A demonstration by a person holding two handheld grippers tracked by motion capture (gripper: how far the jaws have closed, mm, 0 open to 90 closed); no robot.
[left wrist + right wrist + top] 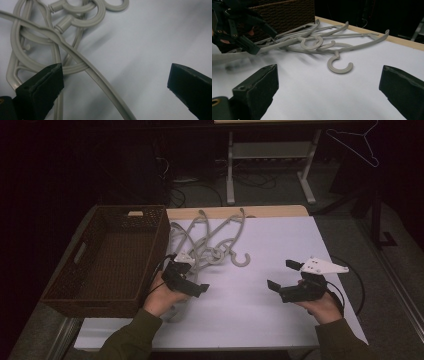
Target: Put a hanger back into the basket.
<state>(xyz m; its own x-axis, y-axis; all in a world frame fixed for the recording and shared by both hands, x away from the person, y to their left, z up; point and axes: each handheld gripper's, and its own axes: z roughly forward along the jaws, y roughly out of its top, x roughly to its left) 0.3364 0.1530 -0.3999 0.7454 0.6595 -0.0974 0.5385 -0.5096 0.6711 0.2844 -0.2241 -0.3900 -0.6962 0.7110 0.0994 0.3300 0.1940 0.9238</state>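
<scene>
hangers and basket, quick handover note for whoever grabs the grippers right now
Left gripper: open, low over the near edge of the grey plastic hangers, one hanger arm running between its jaws, not clamped.
Right gripper: open, empty, over bare white table cover.
Hangers lie tangled beside the wicker basket; nothing in the basket.
Left to do: probably grip one hanger, free it, move it to the basket.

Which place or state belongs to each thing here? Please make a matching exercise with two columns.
1. wicker basket
2. pile of hangers
3. left gripper
4. right gripper

a. open above bare white sheet, right side
b. left edge of table, empty
c. open beside the hangers
d. tangled, grey, next to the basket

Pairs: 1-b, 2-d, 3-c, 4-a
</scene>
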